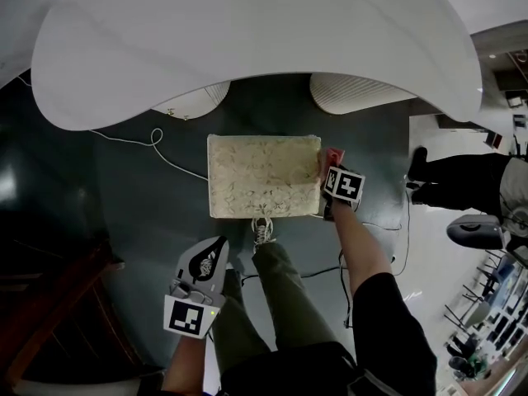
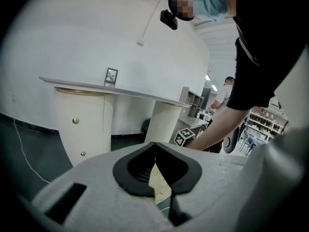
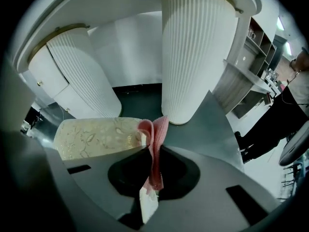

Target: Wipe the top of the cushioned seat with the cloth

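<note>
The cushioned seat (image 1: 262,176) is a cream rectangular cushion with a floral pattern, standing on the dark floor under the white table. It also shows in the right gripper view as a seat (image 3: 94,134) at left. My right gripper (image 1: 332,165) sits at the seat's right edge, shut on a pink cloth (image 3: 155,146) that folds up between its jaws. The cloth (image 1: 333,155) peeks out red above the marker cube. My left gripper (image 1: 208,258) hangs near my leg, below the seat's left corner, jaws closed with nothing in them.
A large white curved table (image 1: 256,40) overhangs the seat, with two ribbed white pedestals (image 3: 195,52) behind it. A white cable (image 1: 157,151) runs across the floor at left. My shoe (image 1: 262,230) touches the seat's near edge. Another person's legs (image 1: 458,180) stand at right.
</note>
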Available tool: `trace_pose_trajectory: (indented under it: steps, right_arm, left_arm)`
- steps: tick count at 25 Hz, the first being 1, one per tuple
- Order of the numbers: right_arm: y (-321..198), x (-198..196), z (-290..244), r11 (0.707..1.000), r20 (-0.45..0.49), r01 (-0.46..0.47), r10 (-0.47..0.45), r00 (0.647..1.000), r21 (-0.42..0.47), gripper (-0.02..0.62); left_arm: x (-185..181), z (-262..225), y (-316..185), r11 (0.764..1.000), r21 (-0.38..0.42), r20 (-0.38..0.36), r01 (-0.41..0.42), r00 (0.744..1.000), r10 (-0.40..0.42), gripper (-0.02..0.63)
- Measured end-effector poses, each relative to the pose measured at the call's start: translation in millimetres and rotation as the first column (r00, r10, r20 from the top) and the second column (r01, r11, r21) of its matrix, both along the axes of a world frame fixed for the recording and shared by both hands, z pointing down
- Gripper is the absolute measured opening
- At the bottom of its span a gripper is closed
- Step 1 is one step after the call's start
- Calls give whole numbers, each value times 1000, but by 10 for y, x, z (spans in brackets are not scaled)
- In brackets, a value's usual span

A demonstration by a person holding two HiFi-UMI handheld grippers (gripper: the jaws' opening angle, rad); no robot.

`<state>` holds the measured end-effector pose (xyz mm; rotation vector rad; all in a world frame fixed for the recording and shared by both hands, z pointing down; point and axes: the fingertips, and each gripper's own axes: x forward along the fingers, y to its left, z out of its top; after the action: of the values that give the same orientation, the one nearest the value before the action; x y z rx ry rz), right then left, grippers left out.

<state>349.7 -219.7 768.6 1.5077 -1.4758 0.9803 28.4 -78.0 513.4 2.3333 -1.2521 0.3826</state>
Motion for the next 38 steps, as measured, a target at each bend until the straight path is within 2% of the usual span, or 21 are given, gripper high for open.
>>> trace_pose_trajectory:
  steps: [3,6,10,15,19,23,26,30,35,38]
  right_arm:
    - [-15,-63,-108,999,35,-24,22,999,48,26]
    - [-30,-439,-280,994,124,8,-22,992,112,26]
    - [119,-1252,-447,988,296,28,-72,952,149,26]
    - [403,-2409,-484,985,460,86,-145,876,147,26]
    - [614,-3160,-318,976,505,170,-214,836,133,26]
    - [733,-3594,-130,974,509,201,-226,831,105,26]
    - [743,-3741,-6,973,483,215,-231,845,89,26]
    - [714,-3727,116,964,423,253,-261,867,78,26]
    - [667,-3398,146,966,389,247,-257,884,77,26]
    - [655,-2997,122,976,354,209,-218,910,63,26]
  left_arm:
    - [1,-12,22,1000,5,0,-5,1000,5,18]
    - [-58,-32,71,1000,-1,-6,8,1000,-8,18]
    - [-253,-109,177,999,9,-3,38,999,-37,18]
    - [-627,-122,401,997,-8,25,78,997,-78,18]
    - [-910,-94,588,993,-21,48,115,992,-114,18]
    - [-1151,-97,742,989,-22,60,145,988,-144,18]
    - [-1266,-61,837,987,-36,66,158,986,-156,18]
    - [-1295,-47,871,987,-33,58,160,986,-158,18]
    - [-1143,-22,788,991,-28,33,133,991,-132,18]
    - [-966,-43,707,994,-28,17,104,994,-104,18]
